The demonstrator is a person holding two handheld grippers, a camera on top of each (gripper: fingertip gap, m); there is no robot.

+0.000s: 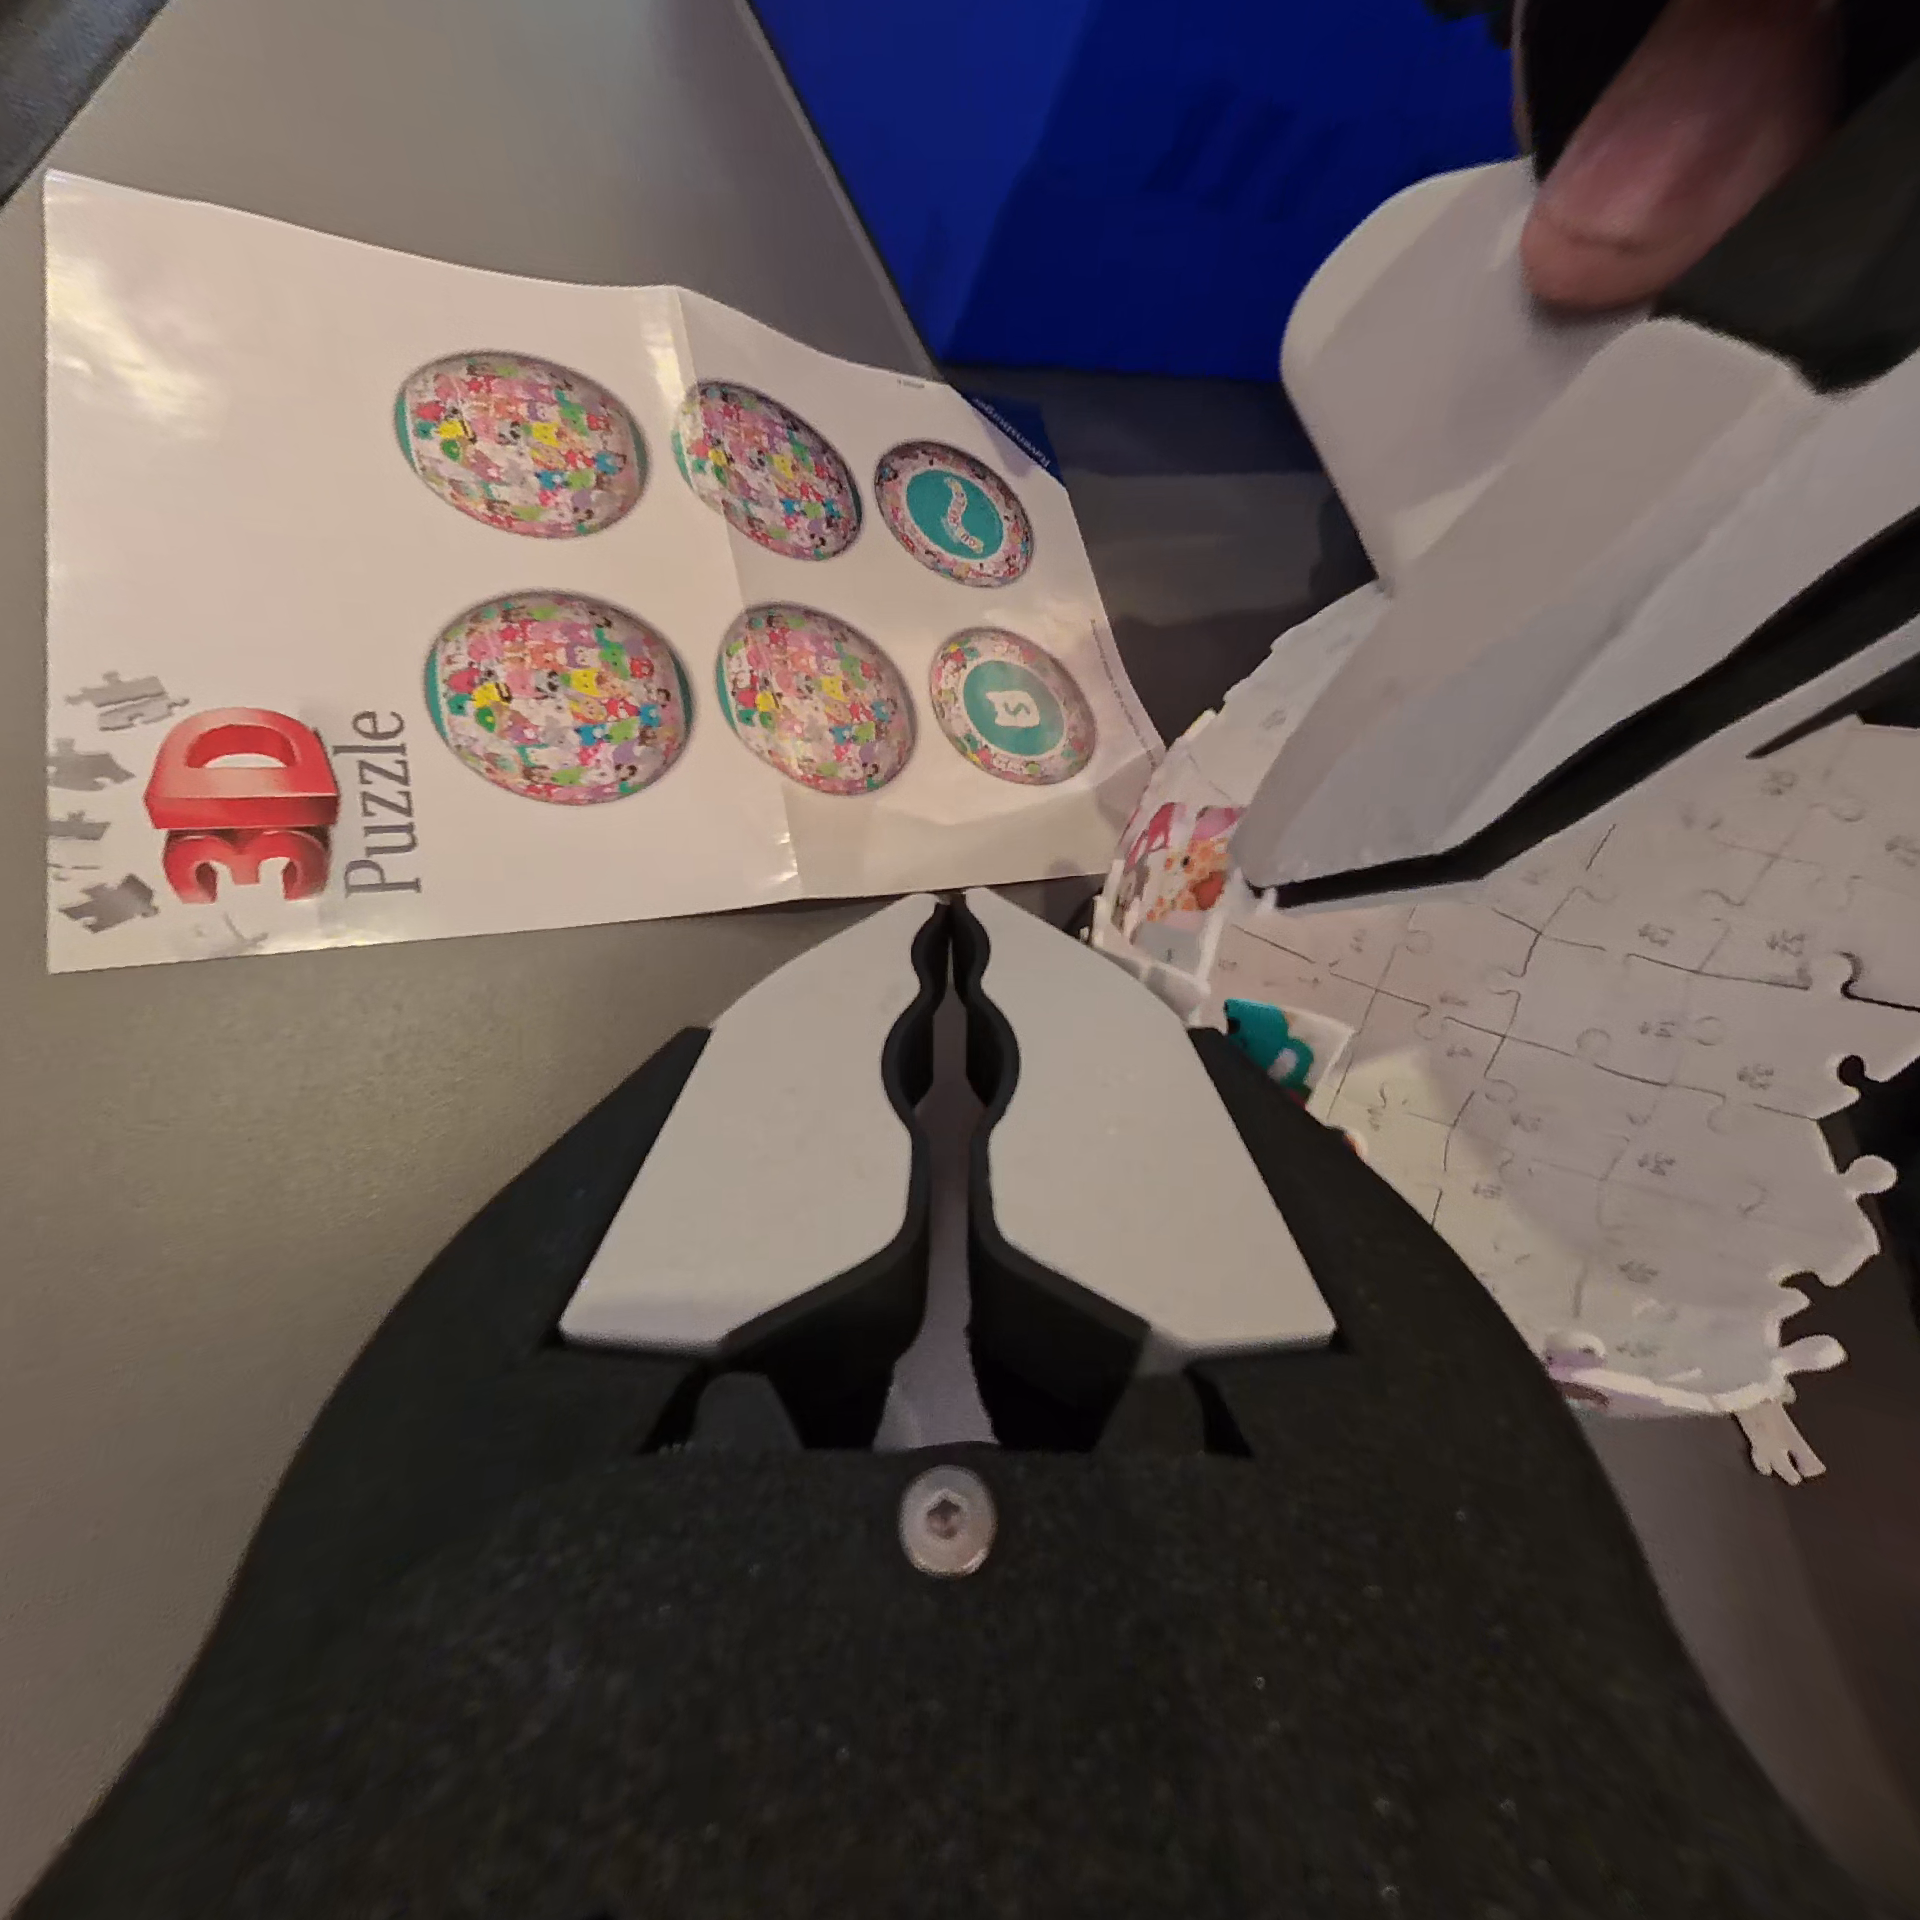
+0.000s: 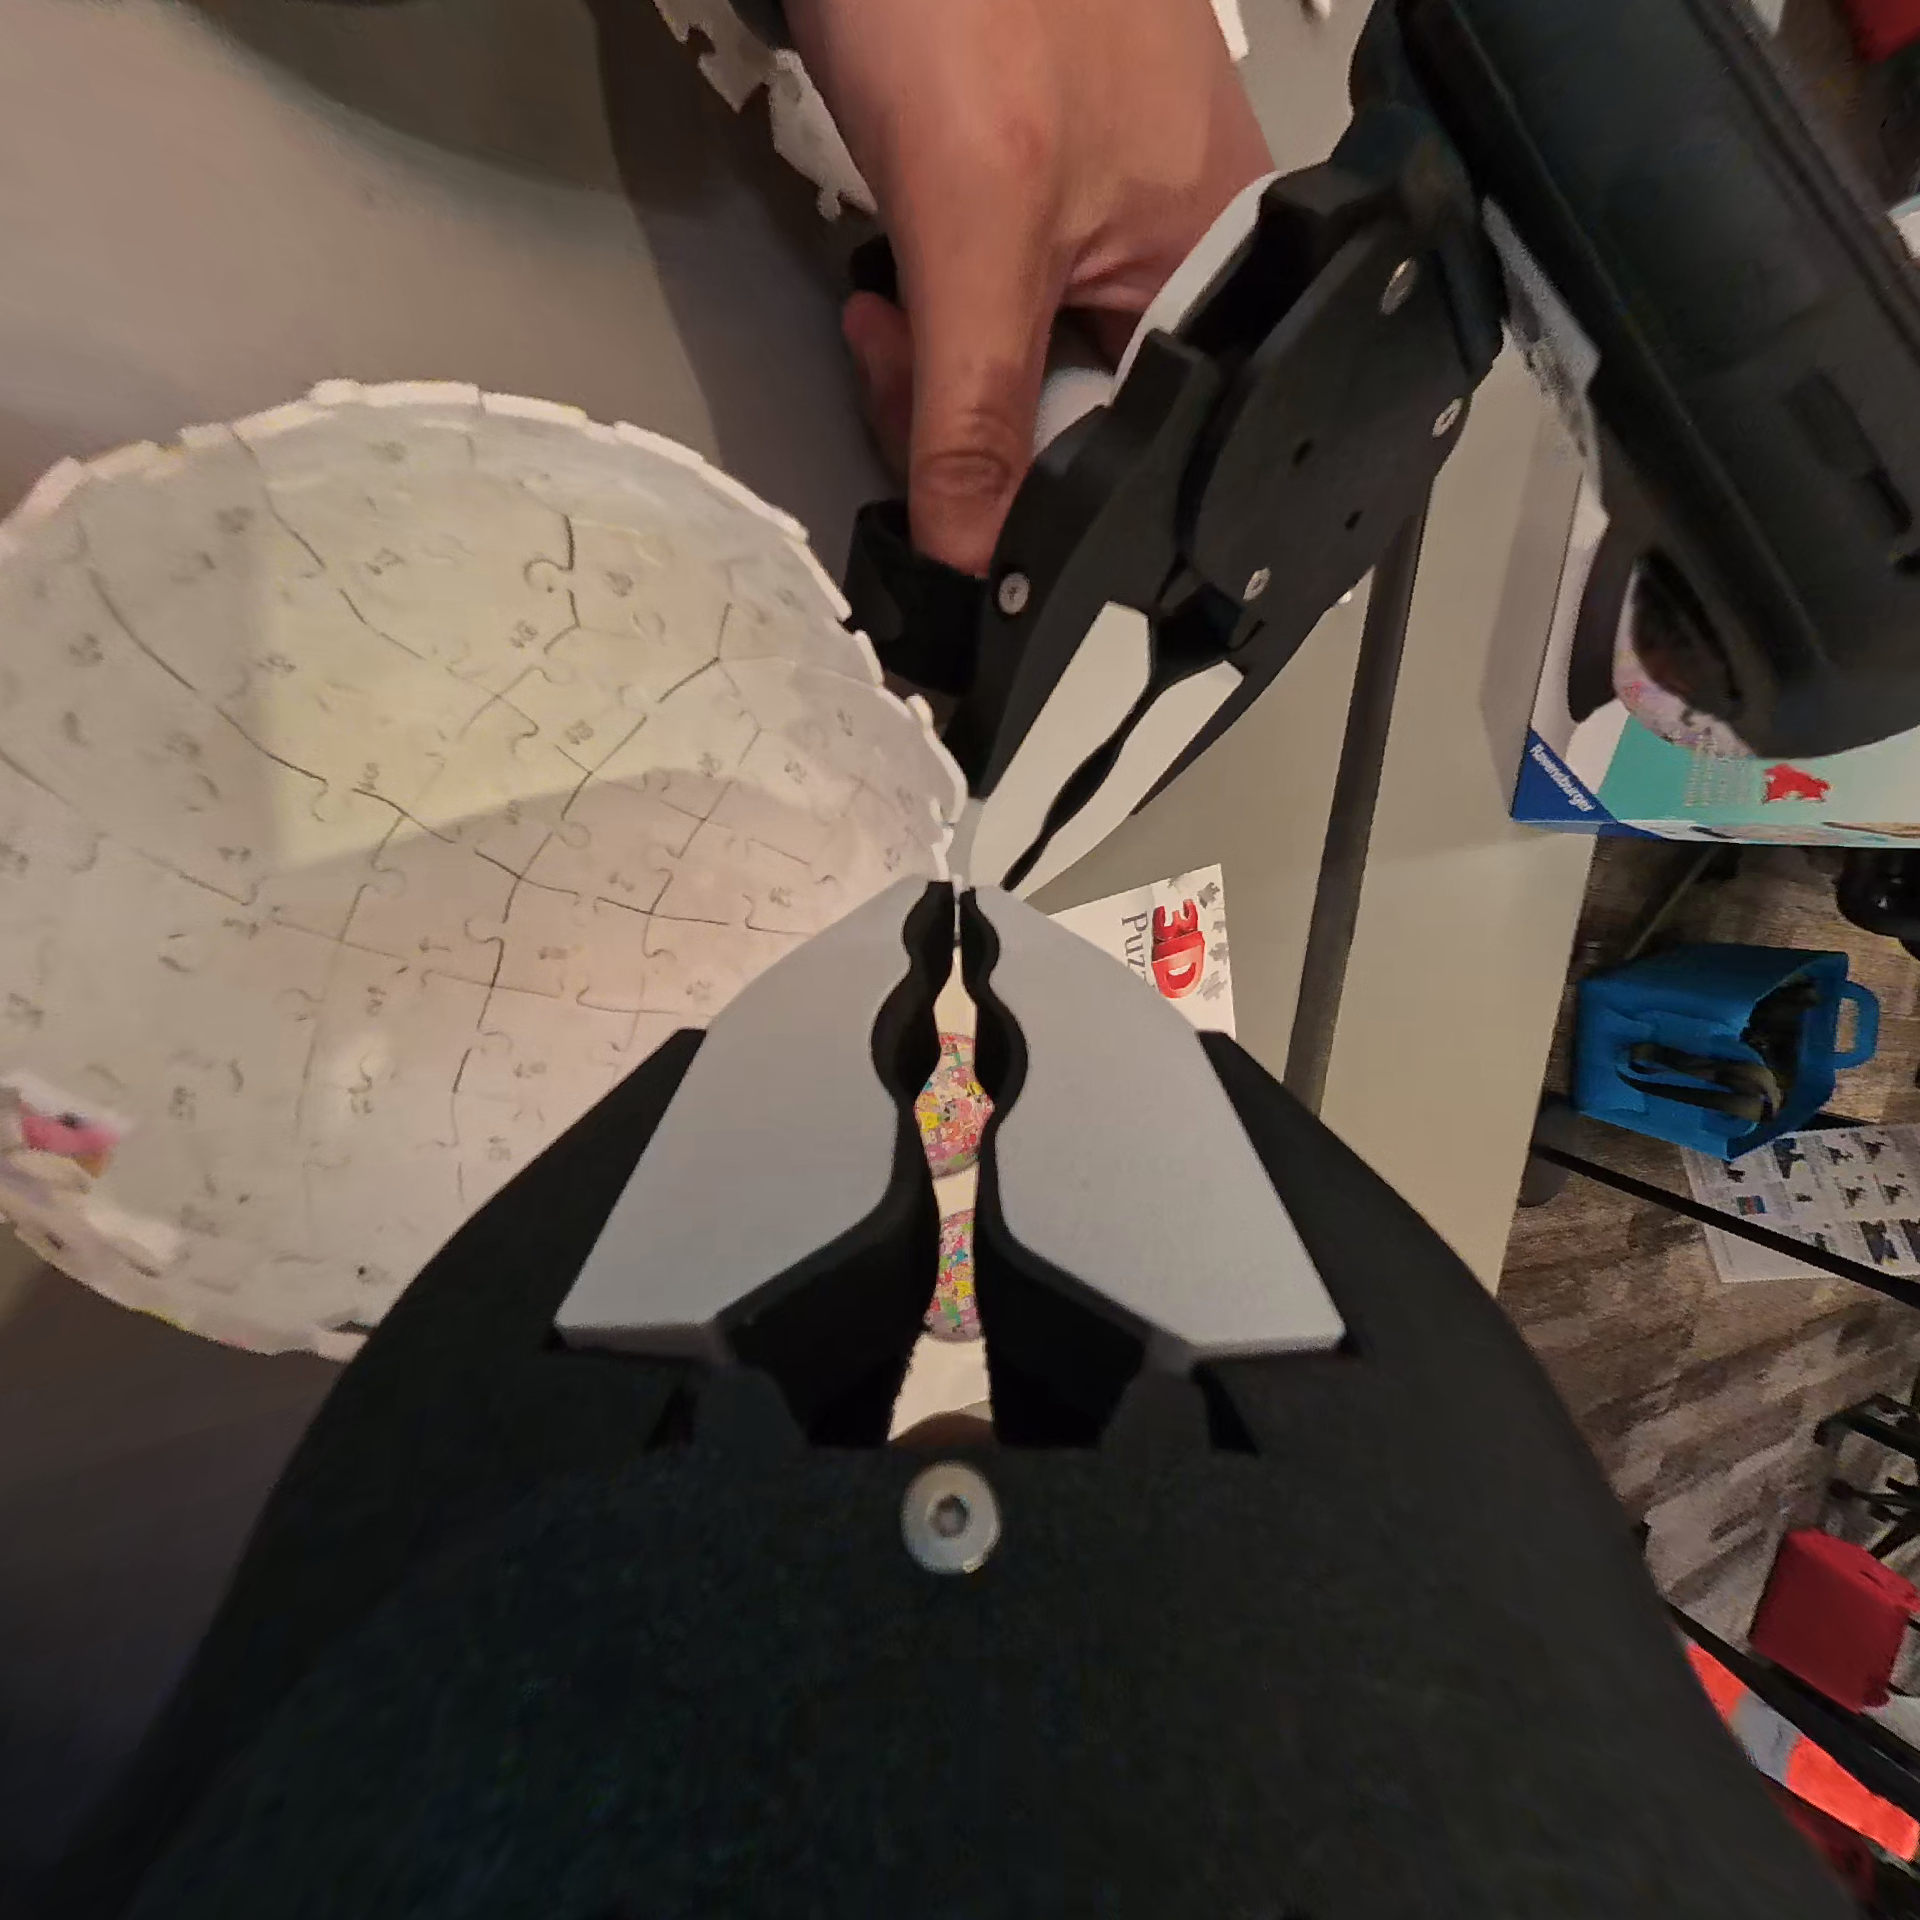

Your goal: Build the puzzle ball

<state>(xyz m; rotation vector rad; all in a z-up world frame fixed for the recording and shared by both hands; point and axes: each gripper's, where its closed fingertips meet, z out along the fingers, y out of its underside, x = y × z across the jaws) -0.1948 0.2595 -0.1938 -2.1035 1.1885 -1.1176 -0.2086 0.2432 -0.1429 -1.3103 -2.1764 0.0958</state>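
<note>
A half-built puzzle ball (image 2: pixel 416 831), a white shell of joined pieces, is tipped with its hollow inside facing me; it also shows in the left wrist view (image 1: pixel 1621 1091), with some coloured outside. My right gripper (image 2: pixel 956 896) is shut with its tips at the shell's rim and seems to pinch it; in the left wrist view it (image 1: pixel 1262 891) comes in from the upper right. My left gripper (image 1: pixel 951 914) is shut and empty, just left of the shell above the sheet's edge. In the right wrist view its tips (image 2: pixel 975 844) sit close to the same rim.
A printed instruction sheet (image 1: pixel 416 582) lies flat on the grey table (image 1: pixel 208 1247). Another white pieced section (image 2: pixel 790 94) lies at the far side. A hand (image 2: pixel 997 260) holds the left gripper. The puzzle box (image 2: pixel 1662 800) and a blue bag (image 2: pixel 1714 1049) are beyond the table edge. My right fingertips sit around 6 centimetres from my left ones.
</note>
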